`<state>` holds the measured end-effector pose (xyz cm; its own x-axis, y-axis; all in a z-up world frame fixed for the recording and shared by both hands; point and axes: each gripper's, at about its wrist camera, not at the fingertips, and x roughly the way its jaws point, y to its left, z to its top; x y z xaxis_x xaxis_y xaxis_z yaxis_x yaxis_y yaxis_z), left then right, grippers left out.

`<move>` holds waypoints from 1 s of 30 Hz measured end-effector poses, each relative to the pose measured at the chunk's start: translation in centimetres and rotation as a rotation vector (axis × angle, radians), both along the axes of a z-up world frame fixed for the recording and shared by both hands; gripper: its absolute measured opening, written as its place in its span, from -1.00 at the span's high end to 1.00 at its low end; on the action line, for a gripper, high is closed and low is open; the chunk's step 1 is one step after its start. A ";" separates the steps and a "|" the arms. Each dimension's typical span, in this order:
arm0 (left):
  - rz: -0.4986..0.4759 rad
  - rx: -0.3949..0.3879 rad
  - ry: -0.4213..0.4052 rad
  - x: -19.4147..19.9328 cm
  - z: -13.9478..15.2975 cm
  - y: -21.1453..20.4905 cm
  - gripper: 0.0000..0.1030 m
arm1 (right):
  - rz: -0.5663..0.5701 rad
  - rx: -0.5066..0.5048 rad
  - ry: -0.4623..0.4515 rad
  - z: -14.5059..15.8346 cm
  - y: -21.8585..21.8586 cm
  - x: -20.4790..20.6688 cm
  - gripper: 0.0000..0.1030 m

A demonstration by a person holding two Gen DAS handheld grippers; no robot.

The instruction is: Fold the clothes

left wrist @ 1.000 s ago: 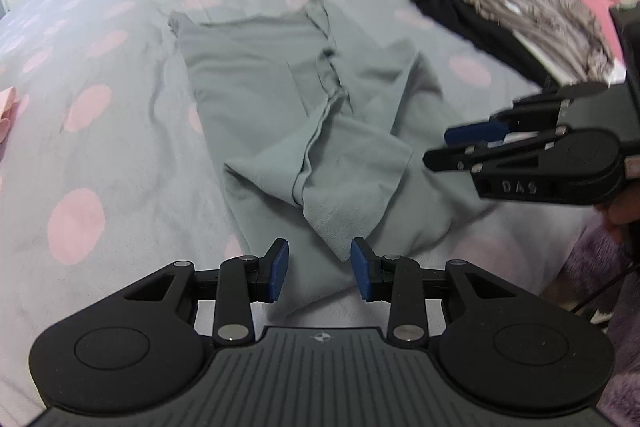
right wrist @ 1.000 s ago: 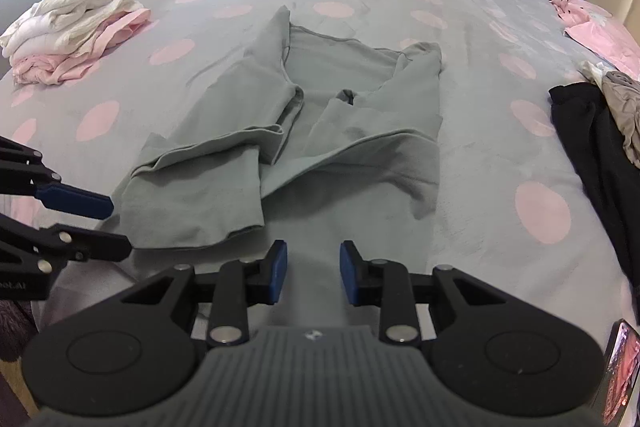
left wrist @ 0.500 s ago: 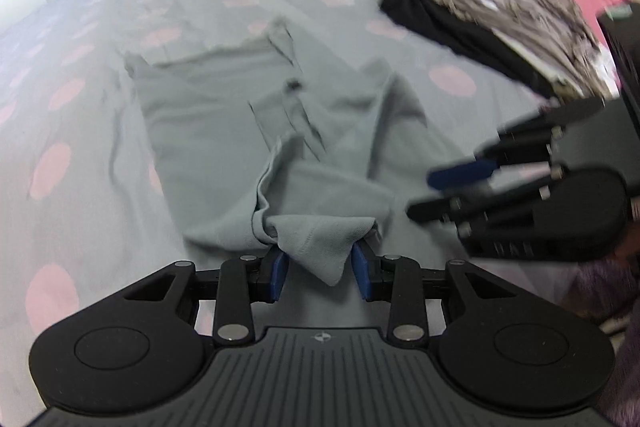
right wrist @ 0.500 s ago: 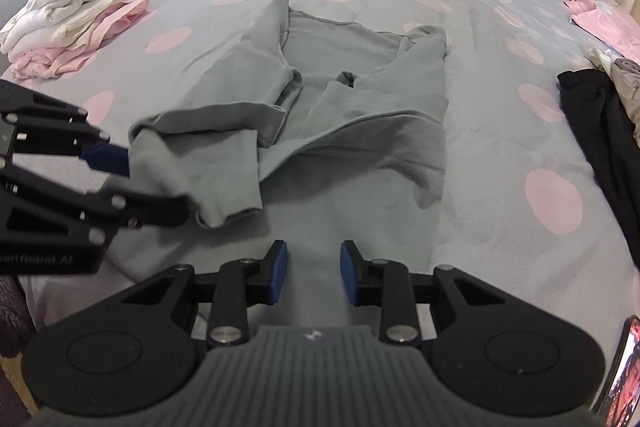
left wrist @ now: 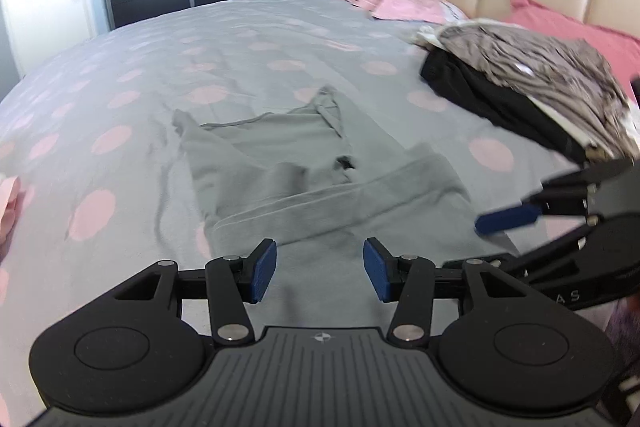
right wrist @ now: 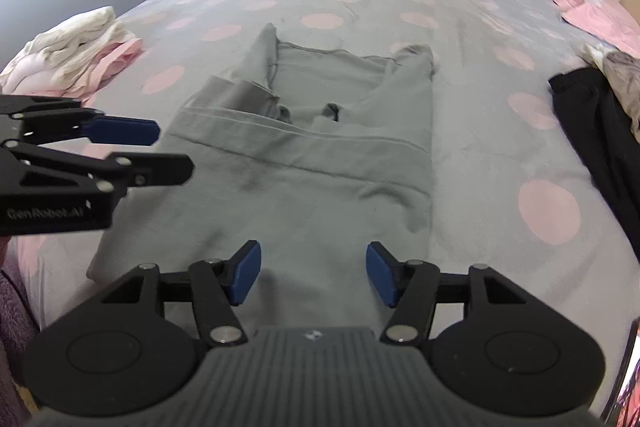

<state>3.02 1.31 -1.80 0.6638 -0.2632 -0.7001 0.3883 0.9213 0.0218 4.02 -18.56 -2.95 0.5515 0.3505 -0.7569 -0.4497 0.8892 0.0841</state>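
On bed: grey cotton garment (right wrist: 320,163), part-folded, on grey pink-dotted bedspread (right wrist: 500,131)
Left tongs (left wrist: 319,275): just opened, empty
Right tongs (right wrist: 313,274): just opened wide, empty

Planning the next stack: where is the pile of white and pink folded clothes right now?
In the right wrist view, the white and pink pile sits far left on the dotted bedspread, left of the grey shirt.
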 end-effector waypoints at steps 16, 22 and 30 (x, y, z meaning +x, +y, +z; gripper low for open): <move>-0.246 0.220 0.040 -4.4 -2.0 -2.7 0.00 | 0.230 -0.102 -0.031 -0.6 1.3 -3.7 -0.37; -0.360 0.296 0.042 -6.4 -2.8 -3.5 -0.05 | 0.304 -0.144 0.014 -1.7 1.4 -4.6 -0.38; -0.421 0.492 0.061 -7.2 -5.4 -4.1 -0.06 | 0.374 -0.242 -0.008 -3.0 1.5 -5.3 -0.39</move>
<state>-4.17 -2.78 -7.21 0.5288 -0.1309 -0.8386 0.7281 0.5777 0.3689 -1.25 -17.07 -5.99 0.4270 0.3404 -0.8378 -0.7438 0.6590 -0.1113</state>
